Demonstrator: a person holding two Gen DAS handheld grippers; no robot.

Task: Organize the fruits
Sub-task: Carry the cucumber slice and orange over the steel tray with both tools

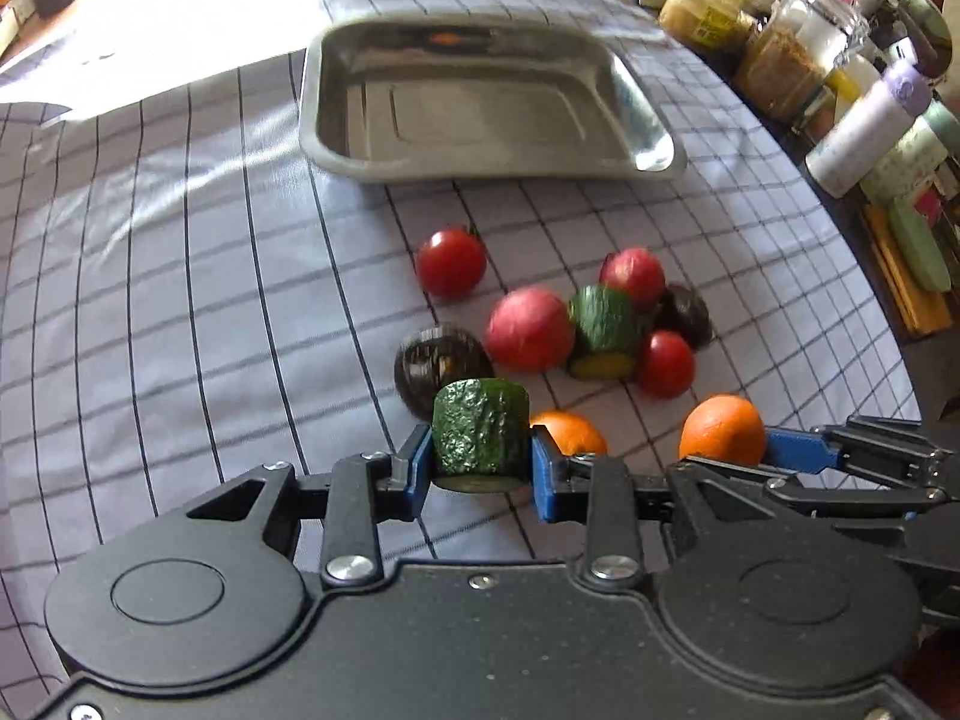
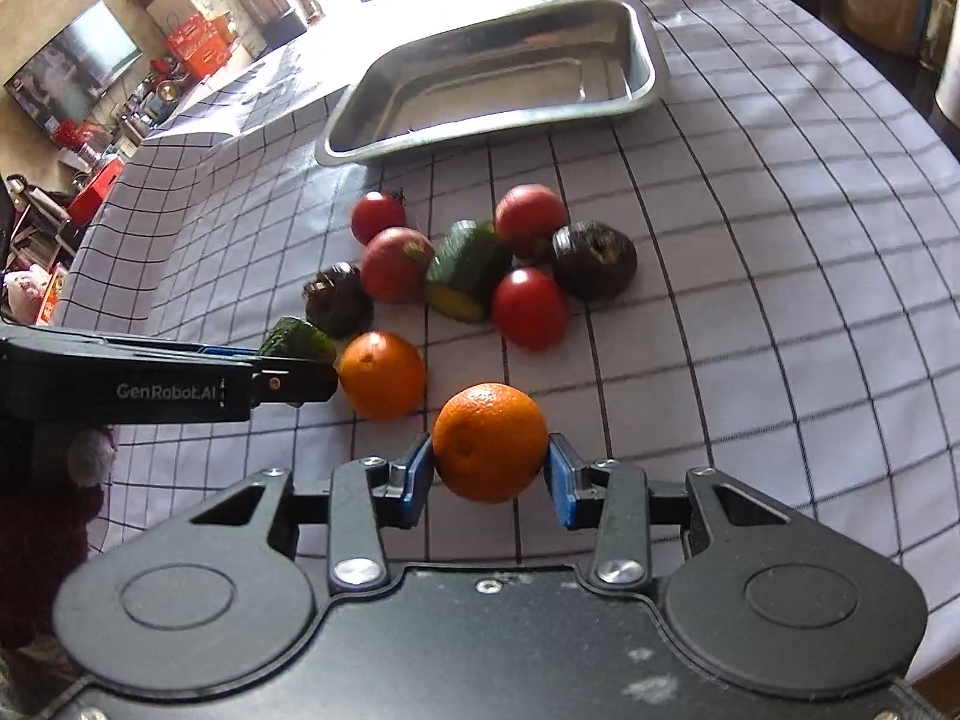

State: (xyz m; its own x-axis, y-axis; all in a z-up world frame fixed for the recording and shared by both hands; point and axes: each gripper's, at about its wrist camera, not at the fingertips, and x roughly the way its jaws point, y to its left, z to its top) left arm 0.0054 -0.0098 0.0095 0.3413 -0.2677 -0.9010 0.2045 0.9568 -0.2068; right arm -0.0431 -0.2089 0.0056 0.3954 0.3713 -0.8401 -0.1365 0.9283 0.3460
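My left gripper (image 1: pixel 480 462) is shut on a green cucumber piece (image 1: pixel 480 429), held just above the checked cloth. My right gripper (image 2: pixel 489 468) is shut on an orange (image 2: pixel 489 441), its blue pads pressing both sides. That orange (image 1: pixel 723 429) also shows at the right of the left wrist view. In the right wrist view the left gripper (image 2: pixel 294 372) comes in from the left with the cucumber piece (image 2: pixel 297 339). A second orange (image 2: pixel 381 375) lies on the cloth between them. Beyond it are red tomatoes (image 2: pixel 531 309), another cucumber piece (image 2: pixel 465 273) and dark round fruits (image 2: pixel 594 261). The steel tray (image 2: pixel 480 126) behind holds nothing.
Jars, bottles and boxes (image 1: pixel 780 60) line the table's right edge. The cloth (image 1: pixel 180 270) left of the fruit pile lies flat, with bright sunlight at the far left. A cluttered room with a screen (image 2: pixel 78 69) lies past the table's left edge.
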